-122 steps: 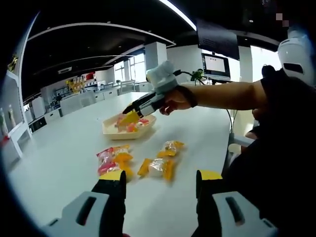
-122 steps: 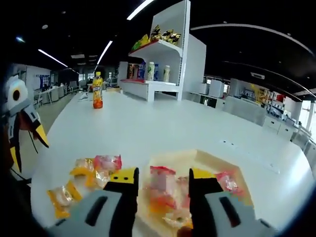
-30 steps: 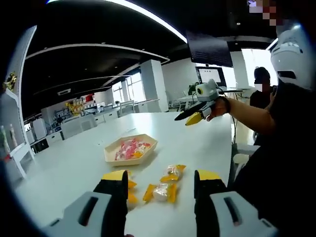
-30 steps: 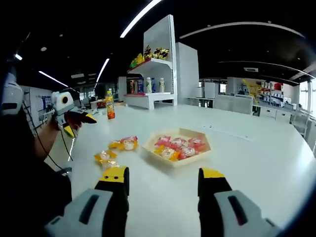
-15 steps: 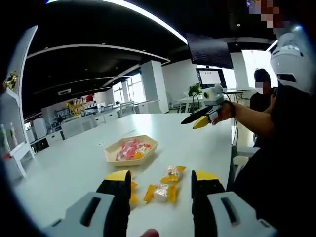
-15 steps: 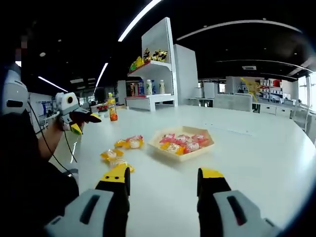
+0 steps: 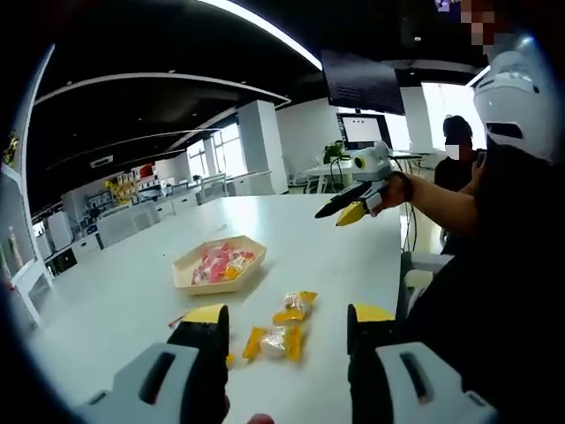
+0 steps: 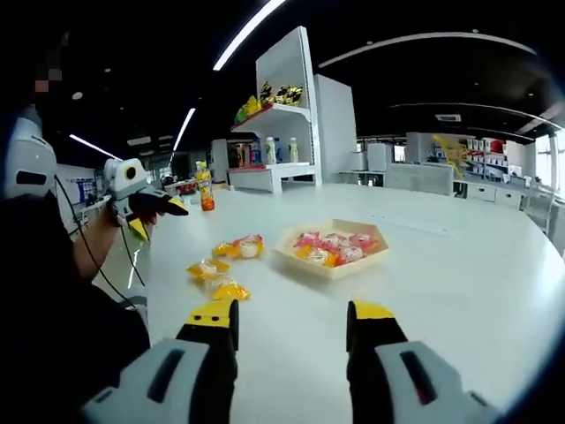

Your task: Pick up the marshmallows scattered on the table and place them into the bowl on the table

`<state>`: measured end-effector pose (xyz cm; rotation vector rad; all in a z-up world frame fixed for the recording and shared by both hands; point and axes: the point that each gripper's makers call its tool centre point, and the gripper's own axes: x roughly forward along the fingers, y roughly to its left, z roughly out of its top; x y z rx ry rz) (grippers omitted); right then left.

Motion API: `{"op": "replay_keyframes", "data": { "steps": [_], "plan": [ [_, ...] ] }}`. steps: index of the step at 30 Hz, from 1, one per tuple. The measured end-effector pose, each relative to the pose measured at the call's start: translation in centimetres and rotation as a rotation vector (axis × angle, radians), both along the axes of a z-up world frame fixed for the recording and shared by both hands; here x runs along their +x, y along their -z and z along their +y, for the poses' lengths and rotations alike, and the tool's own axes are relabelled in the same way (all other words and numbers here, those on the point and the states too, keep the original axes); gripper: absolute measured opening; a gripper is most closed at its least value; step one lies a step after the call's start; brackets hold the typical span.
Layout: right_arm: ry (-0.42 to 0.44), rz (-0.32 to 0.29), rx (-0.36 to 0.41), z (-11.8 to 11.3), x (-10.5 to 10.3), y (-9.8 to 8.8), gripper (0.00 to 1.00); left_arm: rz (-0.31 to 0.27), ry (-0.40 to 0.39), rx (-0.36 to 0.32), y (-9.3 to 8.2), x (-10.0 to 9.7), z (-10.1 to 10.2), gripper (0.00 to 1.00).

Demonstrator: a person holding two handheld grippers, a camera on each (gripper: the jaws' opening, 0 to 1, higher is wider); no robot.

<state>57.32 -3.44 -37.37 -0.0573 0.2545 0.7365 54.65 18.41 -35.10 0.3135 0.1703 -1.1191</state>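
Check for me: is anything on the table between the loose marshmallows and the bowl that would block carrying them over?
Nothing visible does. In the right gripper view the wrapped marshmallows lie on bare white table beside the bowl, with only open tabletop between them. Both the left gripper and the right gripper are open, held off the table.

An open-plan office: long white desk rows (image 7: 150, 212), a wall-mounted monitor screen (image 7: 364, 131), ceiling strip lights (image 8: 249, 32), and a white display shelf unit (image 8: 287, 132) holding bottles and snack packets.
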Motion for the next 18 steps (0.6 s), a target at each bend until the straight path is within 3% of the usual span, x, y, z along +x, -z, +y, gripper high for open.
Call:
{"op": "replay_keyframes", "data": {
  "steps": [5,10,18],
  "plan": [
    [-0.001,-0.011,0.011,-0.1,-0.1,-0.2,0.48,0.014,0.014,0.034,0.3,0.3,-0.4,0.54],
    [0.007,0.0,-0.006,-0.4,-0.5,0.5,0.48,0.052,0.008,0.114,1.7,1.3,-0.8,0.54],
    [-0.002,0.016,-0.03,-1.4,-0.8,1.2,0.47,0.061,0.061,0.184,2.3,2.2,-2.3,0.54]
  ]
}}
